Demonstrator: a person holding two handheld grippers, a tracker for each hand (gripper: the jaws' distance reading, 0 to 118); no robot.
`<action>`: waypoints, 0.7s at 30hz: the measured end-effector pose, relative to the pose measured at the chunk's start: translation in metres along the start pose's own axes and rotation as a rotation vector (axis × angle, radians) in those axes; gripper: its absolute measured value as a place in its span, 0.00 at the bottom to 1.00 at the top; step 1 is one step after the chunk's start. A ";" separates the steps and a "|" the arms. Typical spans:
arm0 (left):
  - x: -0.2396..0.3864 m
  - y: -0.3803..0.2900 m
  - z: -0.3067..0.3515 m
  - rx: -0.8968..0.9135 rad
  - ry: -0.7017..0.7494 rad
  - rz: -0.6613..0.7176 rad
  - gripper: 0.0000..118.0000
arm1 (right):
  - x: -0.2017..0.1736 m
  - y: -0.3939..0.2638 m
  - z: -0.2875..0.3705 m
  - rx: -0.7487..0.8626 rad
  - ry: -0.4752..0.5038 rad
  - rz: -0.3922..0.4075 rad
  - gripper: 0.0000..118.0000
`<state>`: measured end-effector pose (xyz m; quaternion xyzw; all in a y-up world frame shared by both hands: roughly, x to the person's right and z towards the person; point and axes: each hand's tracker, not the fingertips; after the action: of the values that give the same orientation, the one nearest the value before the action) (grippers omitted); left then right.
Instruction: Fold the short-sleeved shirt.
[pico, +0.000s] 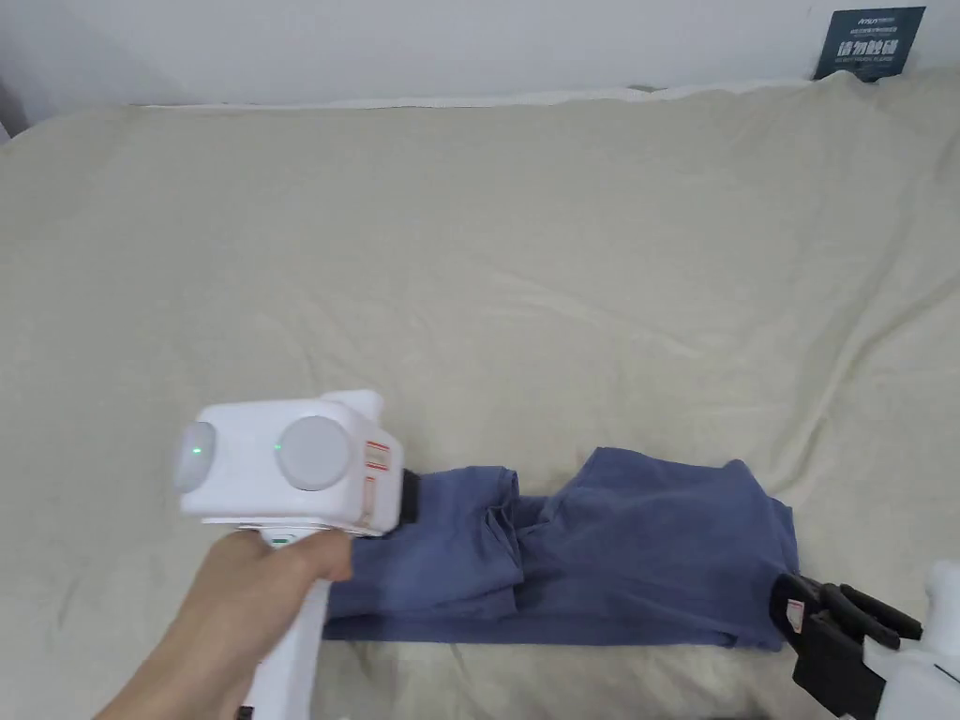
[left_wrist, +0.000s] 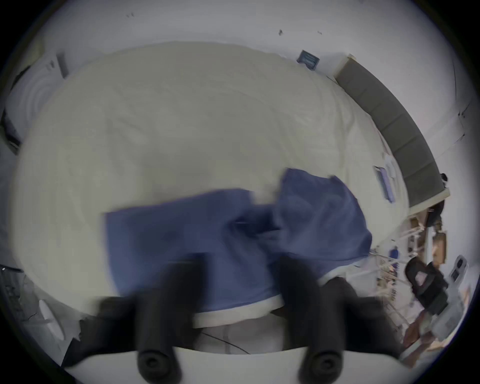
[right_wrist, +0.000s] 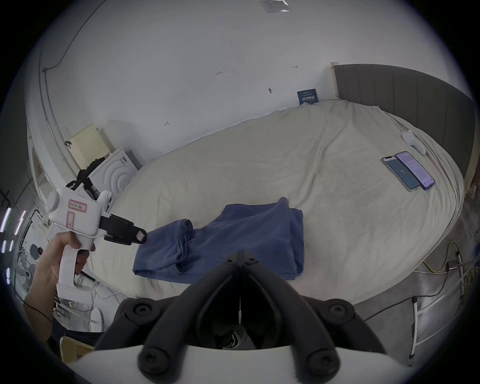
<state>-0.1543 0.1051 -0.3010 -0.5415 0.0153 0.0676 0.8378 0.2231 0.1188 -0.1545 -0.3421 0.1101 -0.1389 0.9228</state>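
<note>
**Working a blue shirt at the bed's near edge**

Lying partly folded on a cream bed cover (pico: 469, 234), the short-sleeved shirt (pico: 637, 553) sits toward 6 o'clock in the head view, a long band of blue cloth running from 9 to 3 o'clock close to the near edge of the bed. Its end toward 9 o'clock is bunched into soft folds, and its end toward 3 o'clock lies flatter and wider.

The left gripper (pico: 411, 497), a white body in the person's left hand (pico: 244, 600), comes in from 8 o'clock, its black nose over the shirt's 9 o'clock end. In the blurred left gripper view, the left gripper (left_wrist: 241, 259) has its jaws spread wide apart, with the shirt (left_wrist: 207, 246) spread beyond and between them. The right gripper view shows the same tool (right_wrist: 141, 236) at 9 o'clock, tip just at the edge of the shirt (right_wrist: 246, 241); whether it touches the cloth cannot be told.

The right gripper (pico: 787, 595) enters the head view at 4 o'clock, its black tip right at the shirt's near corner on that side. In its own view the right gripper (right_wrist: 240, 256) has its jaws brought together, tips meeting; whether any cloth is pinched between them cannot be told. It also appears at 3 o'clock in the left gripper view (left_wrist: 420, 278).

Two phones (right_wrist: 407, 170) lie side by side on the cover toward 2 o'clock, well apart from the shirt, near a dark padded headboard (right_wrist: 402, 98). A dark blue sign (pico: 869, 42) leans on the white wall at 1 o'clock.
</note>
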 end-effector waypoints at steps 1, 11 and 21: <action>-0.008 0.003 -0.006 -0.009 0.062 -0.016 0.00 | -0.002 0.000 -0.001 0.003 0.010 -0.002 0.01; 0.109 -0.038 -0.097 -0.012 0.597 -0.470 0.00 | 0.000 0.000 0.007 0.003 0.054 -0.033 0.01; 0.206 -0.086 -0.063 0.110 0.192 -0.521 0.00 | 0.015 0.000 0.020 -0.004 -0.012 -0.048 0.01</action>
<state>0.0644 0.0328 -0.2693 -0.4847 -0.0414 -0.2024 0.8499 0.2431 0.1258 -0.1413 -0.3474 0.0965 -0.1586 0.9191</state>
